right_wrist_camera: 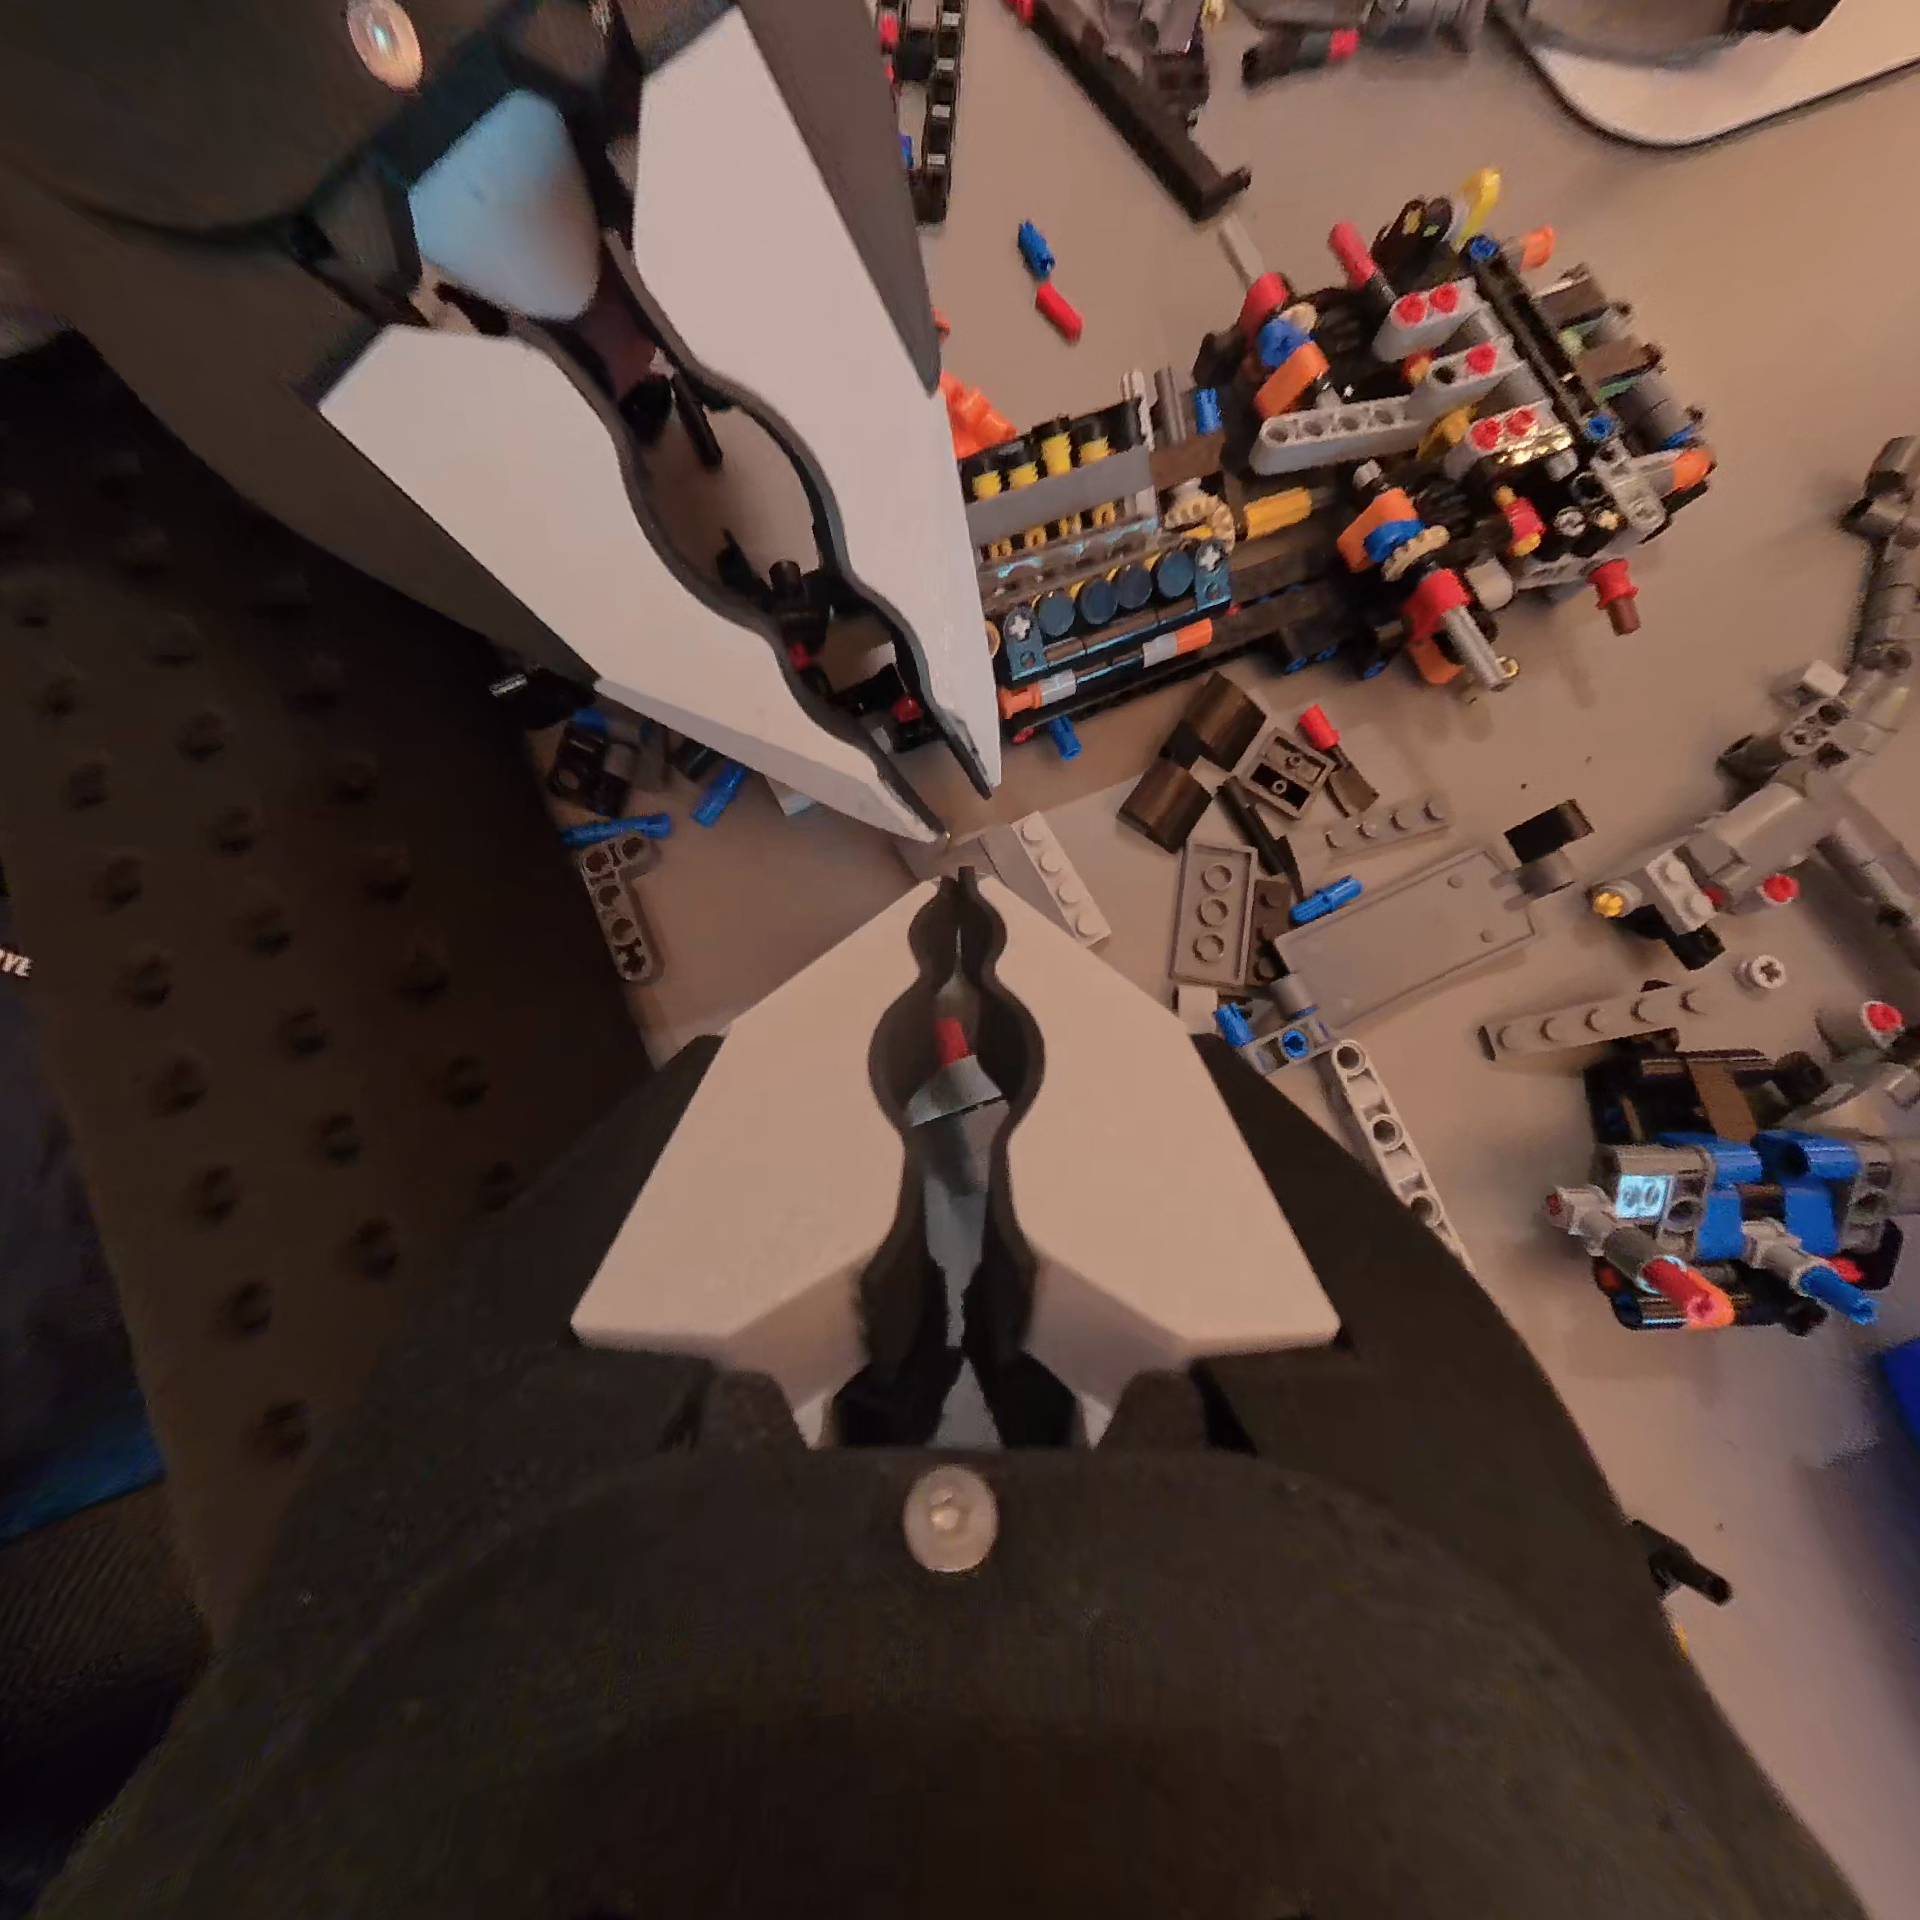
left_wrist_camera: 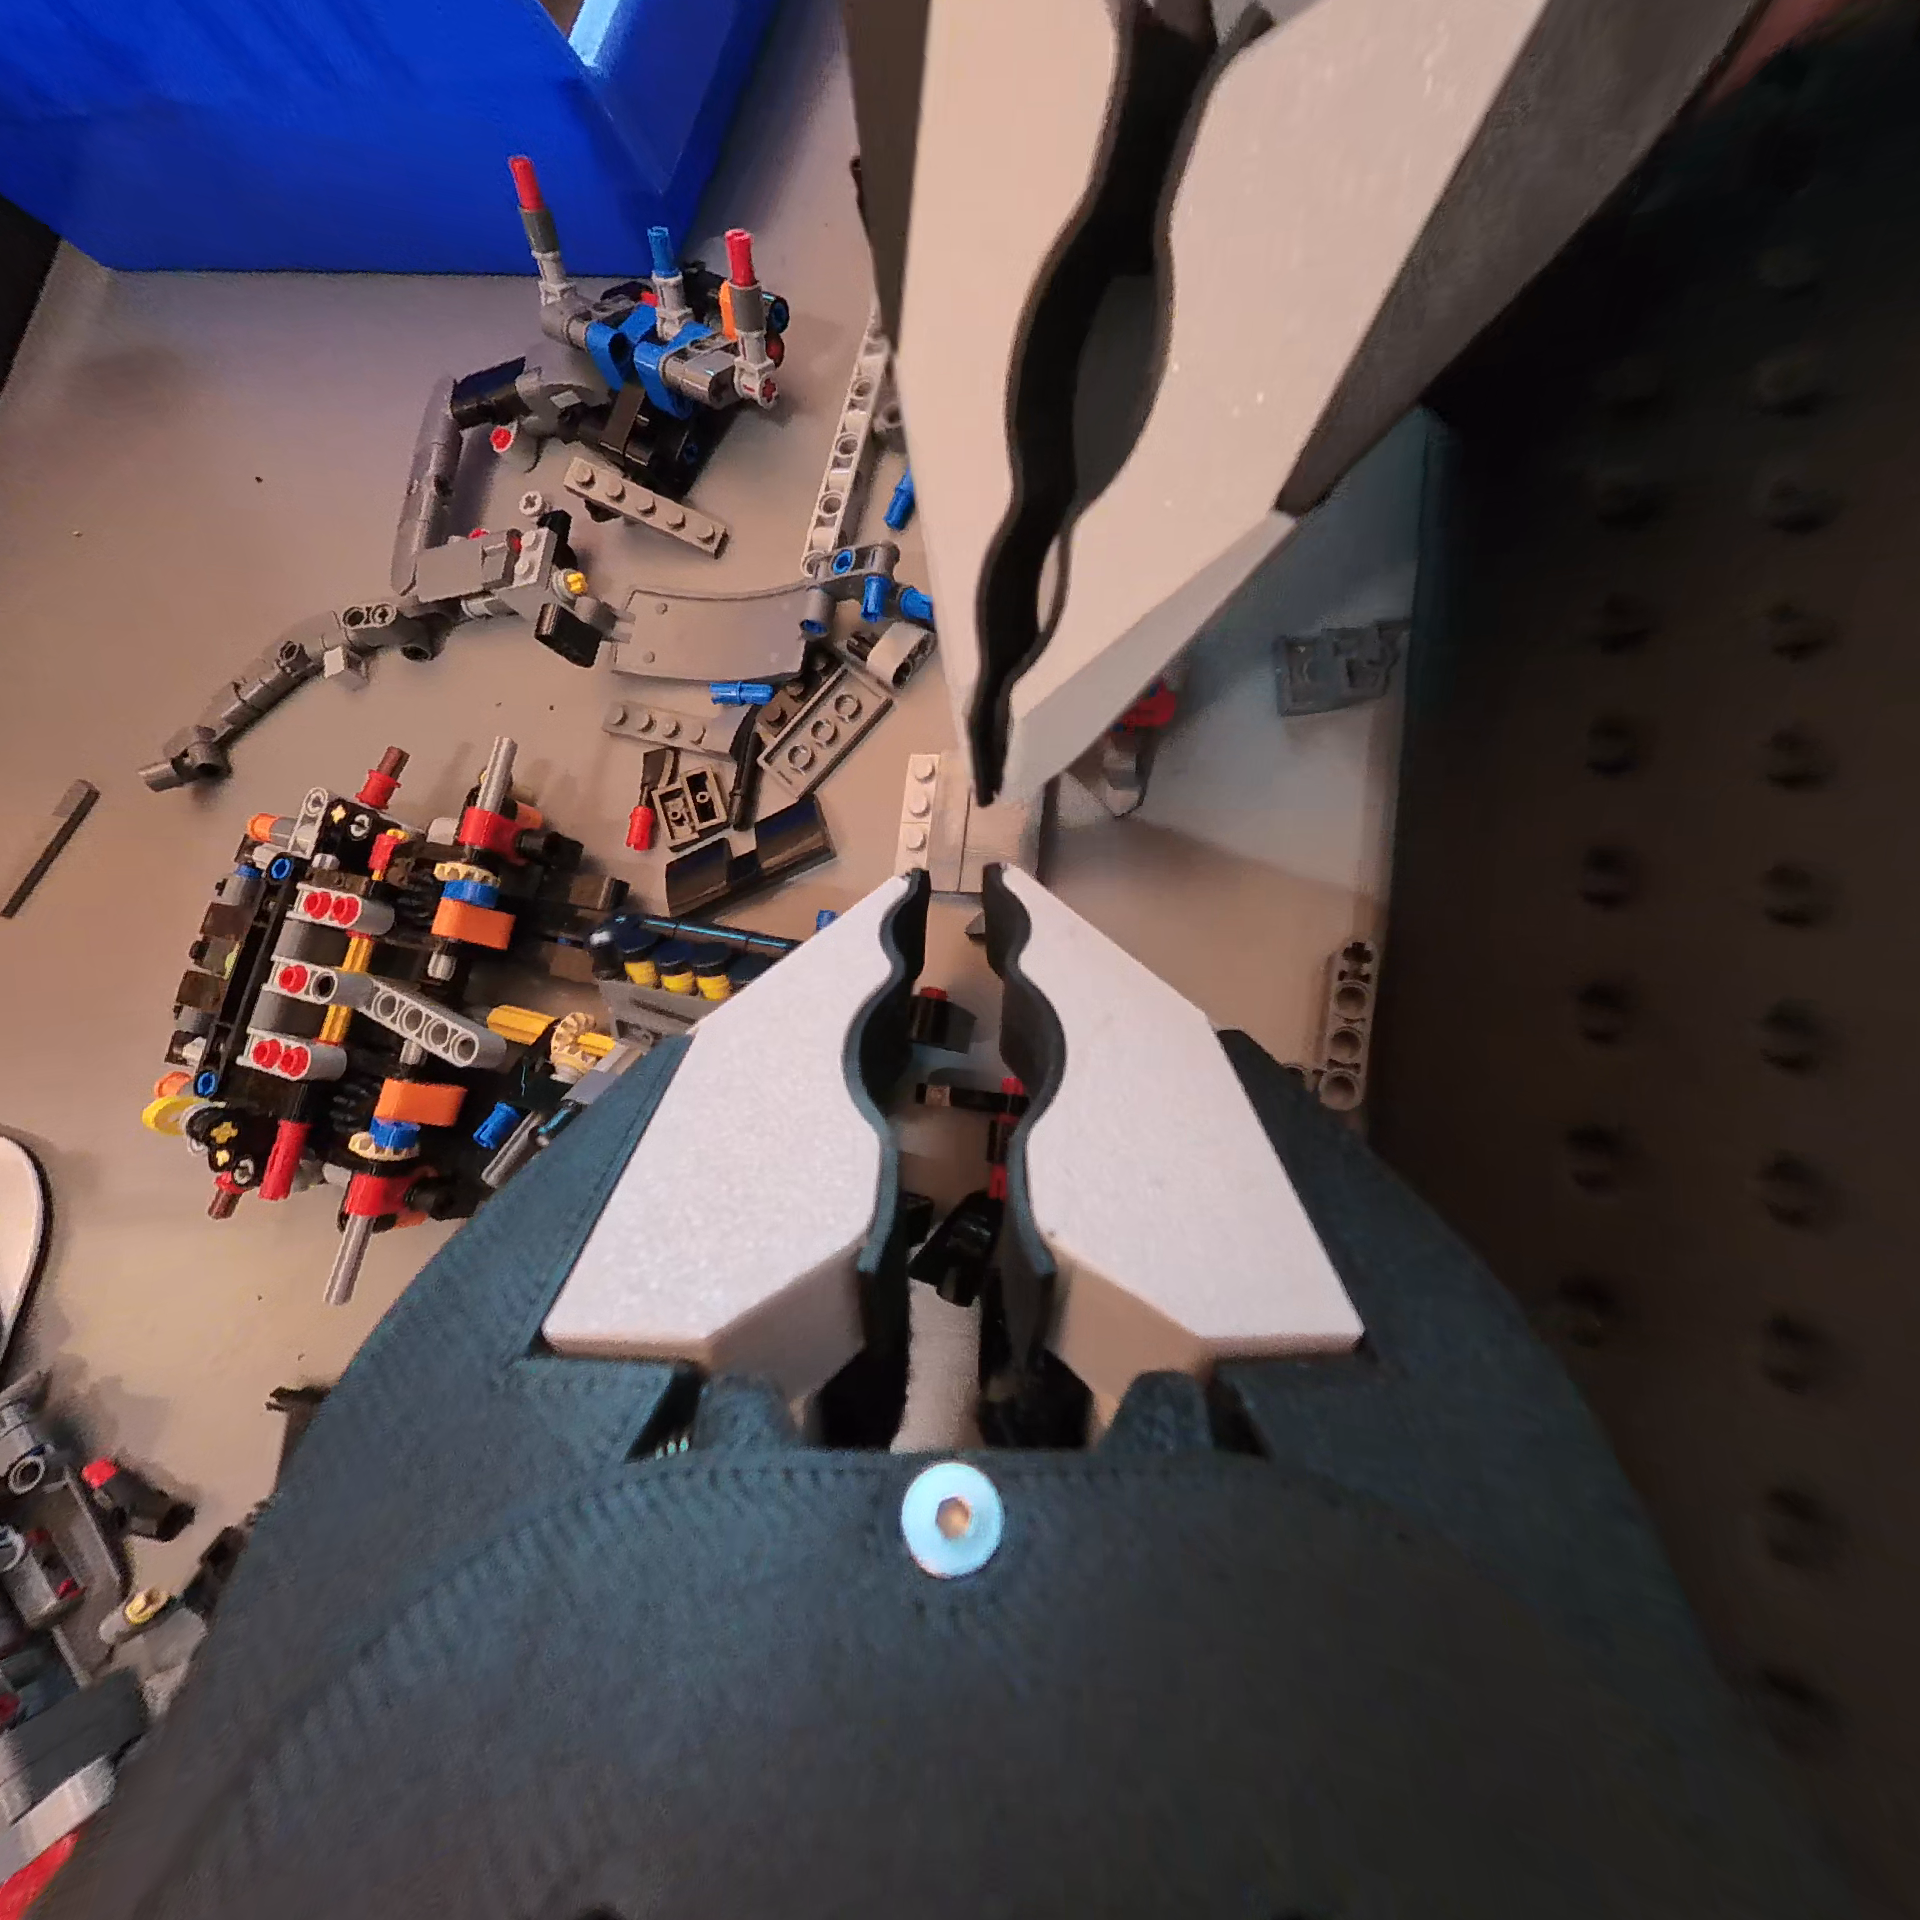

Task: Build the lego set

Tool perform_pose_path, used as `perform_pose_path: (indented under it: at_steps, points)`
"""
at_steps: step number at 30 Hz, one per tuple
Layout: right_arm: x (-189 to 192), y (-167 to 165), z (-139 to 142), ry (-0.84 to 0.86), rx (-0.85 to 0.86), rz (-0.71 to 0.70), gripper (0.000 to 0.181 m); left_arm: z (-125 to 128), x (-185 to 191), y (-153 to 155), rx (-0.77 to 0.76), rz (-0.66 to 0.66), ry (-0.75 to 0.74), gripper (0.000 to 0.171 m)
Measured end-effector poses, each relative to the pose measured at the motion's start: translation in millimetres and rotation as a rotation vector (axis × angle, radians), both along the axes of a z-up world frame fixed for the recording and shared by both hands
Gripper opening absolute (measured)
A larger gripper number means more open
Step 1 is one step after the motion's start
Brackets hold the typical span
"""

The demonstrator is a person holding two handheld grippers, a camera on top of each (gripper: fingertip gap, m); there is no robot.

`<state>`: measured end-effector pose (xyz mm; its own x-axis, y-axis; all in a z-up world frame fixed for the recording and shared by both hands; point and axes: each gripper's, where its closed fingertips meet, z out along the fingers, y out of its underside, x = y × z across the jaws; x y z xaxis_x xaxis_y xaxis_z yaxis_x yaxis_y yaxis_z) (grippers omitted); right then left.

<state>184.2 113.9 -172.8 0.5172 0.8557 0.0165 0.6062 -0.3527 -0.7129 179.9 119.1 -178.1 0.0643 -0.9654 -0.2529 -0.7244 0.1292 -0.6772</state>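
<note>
Our left hand-held gripper (left_wrist_camera: 954,881) has its tips pinched on a small light grey plate (left_wrist_camera: 961,836), holding it just above the bench (left_wrist_camera: 156,416). Our right hand-held gripper (right_wrist_camera: 961,883) meets it tip to tip, its fingers pressed nearly together on the other edge of that same plate (right_wrist_camera: 961,850); in the right wrist view the piece is too small and blurred to tell how firmly it is gripped. Both grippers therefore sit on one piece, which looks to us like a joining or hand-over step early in a sub-assembly.

Touching the plate lies a longer light grey studded strip (left_wrist_camera: 920,821), which may be the part it belongs with. Just beyond the plate are loose dark plates (left_wrist_camera: 821,727) and a curved grey panel (left_wrist_camera: 717,634). Farther from the plate stands the big black gearbox block (left_wrist_camera: 343,987) with red, orange and yellow parts, and well beyond it a small blue and grey module (left_wrist_camera: 665,343) near a blue bin (left_wrist_camera: 312,125). A dark studded baseplate (left_wrist_camera: 1662,935) runs along the opposite side of the plate.

We judge the build is well under way, yet many pieces still lie unplaced. The next move calls for lining the plate's studs squarely with its mate and pressing straight, with one gripper bracing so that the small piece does not twist or pop free.
</note>
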Motion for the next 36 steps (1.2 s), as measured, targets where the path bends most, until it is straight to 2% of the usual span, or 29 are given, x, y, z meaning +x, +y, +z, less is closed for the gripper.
perform_pose_path:
  at_steps: [3, 6, 9, 12, 15, 17, 26, 33, 36]
  points:
    - [-0.8, 0.4, 5.6, 0.031, 0.011, 0.001, 0.0, -3.8, -0.2, -0.7, 0.029, -0.01, 0.03, 0.008]
    - [-2.2, -2.1, -0.5, 0.012, -0.001, 0.016, 0.0, -3.9, 0.4, -0.7, 0.032, -0.011, 0.031, 0.008]
    - [2.8, 2.4, -17.2, -0.078, -0.014, -0.01, 0.017, -3.5, -0.1, 0.5, 0.031, -0.005, 0.027, 0.008]
    - [2.2, 4.9, -19.2, -0.097, 0.0, -0.02, 0.021, -3.9, 0.2, 0.4, 0.031, -0.006, 0.03, 0.008]
    - [2.4, 4.2, -18.8, -0.086, -0.009, -0.022, 0.014, -4.0, 0.4, 0.3, 0.031, -0.006, 0.029, 0.008]
    - [-1.1, -1.6, -18.5, -0.072, -0.027, 0.011, 0.0, -4.3, 0.4, 0.4, 0.031, -0.006, 0.029, 0.008]
    - [0.0, -3.4, -16.6, -0.085, -0.03, 0.016, 0.0, -6.4, -0.5, 3.0, 0.043, 0.001, 0.045, 0.008]
    - [-6.1, -11.9, -9.9, -0.032, -0.049, 0.065, 0.0, -6.9, -1.4, 3.9, 0.043, 0.006, 0.05, 0.007]
    - [-3.8, -8.0, -5.9, -0.015, -0.037, 0.041, 0.0, -7.0, -1.5, 3.6, 0.042, 0.005, 0.049, 0.008]
